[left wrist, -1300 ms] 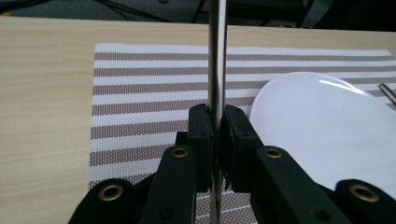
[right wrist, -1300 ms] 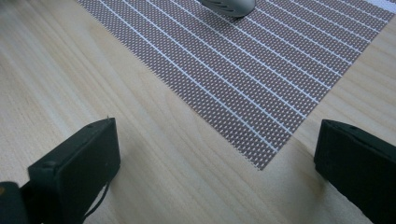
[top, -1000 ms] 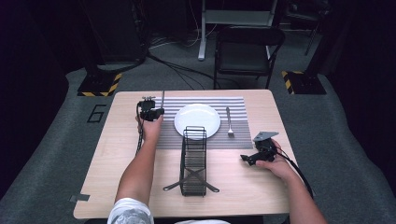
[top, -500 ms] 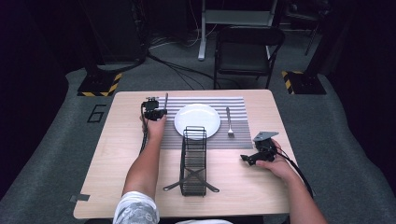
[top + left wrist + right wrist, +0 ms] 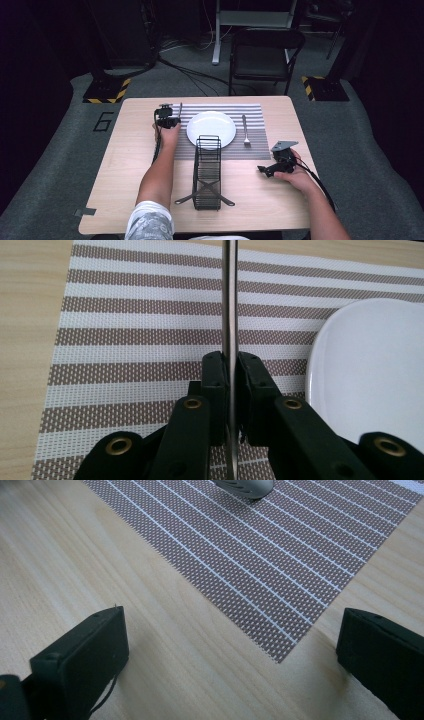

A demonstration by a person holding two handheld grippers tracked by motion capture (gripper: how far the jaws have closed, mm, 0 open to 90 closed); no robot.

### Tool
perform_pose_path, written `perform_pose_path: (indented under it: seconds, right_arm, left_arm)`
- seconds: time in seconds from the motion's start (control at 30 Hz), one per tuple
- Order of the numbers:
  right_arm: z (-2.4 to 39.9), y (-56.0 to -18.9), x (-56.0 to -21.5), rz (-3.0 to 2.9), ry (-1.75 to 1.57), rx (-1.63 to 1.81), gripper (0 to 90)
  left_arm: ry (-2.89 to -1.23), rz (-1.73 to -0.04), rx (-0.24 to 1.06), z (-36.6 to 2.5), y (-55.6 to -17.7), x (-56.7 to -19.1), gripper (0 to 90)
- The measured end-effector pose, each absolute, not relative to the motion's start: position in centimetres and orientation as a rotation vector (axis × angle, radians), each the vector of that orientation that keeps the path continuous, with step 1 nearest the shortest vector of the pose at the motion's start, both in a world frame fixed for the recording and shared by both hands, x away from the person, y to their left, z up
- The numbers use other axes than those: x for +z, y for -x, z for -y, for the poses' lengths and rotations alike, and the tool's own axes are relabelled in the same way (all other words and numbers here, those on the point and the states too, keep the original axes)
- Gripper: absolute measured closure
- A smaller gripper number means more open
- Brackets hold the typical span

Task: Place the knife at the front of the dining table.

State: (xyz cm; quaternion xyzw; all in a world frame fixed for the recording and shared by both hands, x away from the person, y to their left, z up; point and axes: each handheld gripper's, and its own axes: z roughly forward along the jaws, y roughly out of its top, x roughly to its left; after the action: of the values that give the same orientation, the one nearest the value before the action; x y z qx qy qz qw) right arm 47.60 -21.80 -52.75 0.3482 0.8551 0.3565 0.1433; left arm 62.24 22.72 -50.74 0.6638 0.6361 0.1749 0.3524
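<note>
My left gripper (image 5: 167,120) is shut on a thin metal knife (image 5: 179,111) over the left part of the striped placemat (image 5: 255,114), just left of the white plate (image 5: 211,129). In the left gripper view the knife (image 5: 230,300) runs edge-on between the closed jaws of the left gripper (image 5: 231,365), with the placemat (image 5: 140,320) below and the plate (image 5: 370,355) at right. A fork (image 5: 245,131) lies on the mat right of the plate. My right gripper (image 5: 265,170) rests open low over the bare wood by the mat's near right corner; the right gripper (image 5: 235,645) holds nothing.
A black wire rack (image 5: 207,172) stands on the wooden table (image 5: 125,165) in front of the plate, between my two arms. An end of the fork (image 5: 245,486) shows at the top of the right gripper view. A black chair (image 5: 265,55) stands beyond the table.
My left gripper has shifted slightly right toward the plate, and the knife it holds has come lower over the mat. The right gripper has stayed put.
</note>
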Motion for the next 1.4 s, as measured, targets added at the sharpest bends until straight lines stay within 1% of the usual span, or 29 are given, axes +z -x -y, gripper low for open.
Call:
perform_pose_path:
  seconds: [0.53,0.63,0.8,0.87,0.93,1.1,1.2,1.4]
  right_arm:
    - [21.8,-47.6,-52.8,-2.466,-1.004,1.028,0.0]
    - [21.8,-47.6,-52.8,-2.466,-1.004,1.028,0.0]
    - [21.8,-47.6,-52.8,-2.466,-1.005,1.028,0.0]
    - [21.8,-47.6,-52.8,-2.467,-1.002,1.026,0.0]
    - [21.8,-47.6,-52.8,-2.467,-1.003,1.027,0.0]
    - [21.8,-47.6,-52.8,-2.467,-1.003,1.027,0.0]
    - [21.8,-47.6,-52.7,-2.471,-1.002,1.025,0.0]
    - [21.8,-47.6,-52.7,-2.470,-1.002,1.025,0.0]
  left_arm:
    - [-1.717,-1.662,0.423,-23.1,-62.4,-51.4,82.2]
    - [-1.705,-1.670,0.416,-23.3,-62.3,-51.2,79.5]
    - [-1.711,-1.667,0.429,-23.6,-62.0,-51.2,78.6]
    - [-1.705,-1.679,0.437,-23.9,-61.9,-51.3,75.8]
    - [-1.691,-1.680,0.416,-24.3,-61.7,-51.3,75.2]
    - [-1.716,-1.668,0.438,-24.7,-61.2,-51.0,69.8]
    - [-1.714,-1.651,0.457,-25.0,-60.8,-50.4,65.3]
    - [-1.712,-1.609,0.482,-25.3,-59.8,-48.8,62.0]
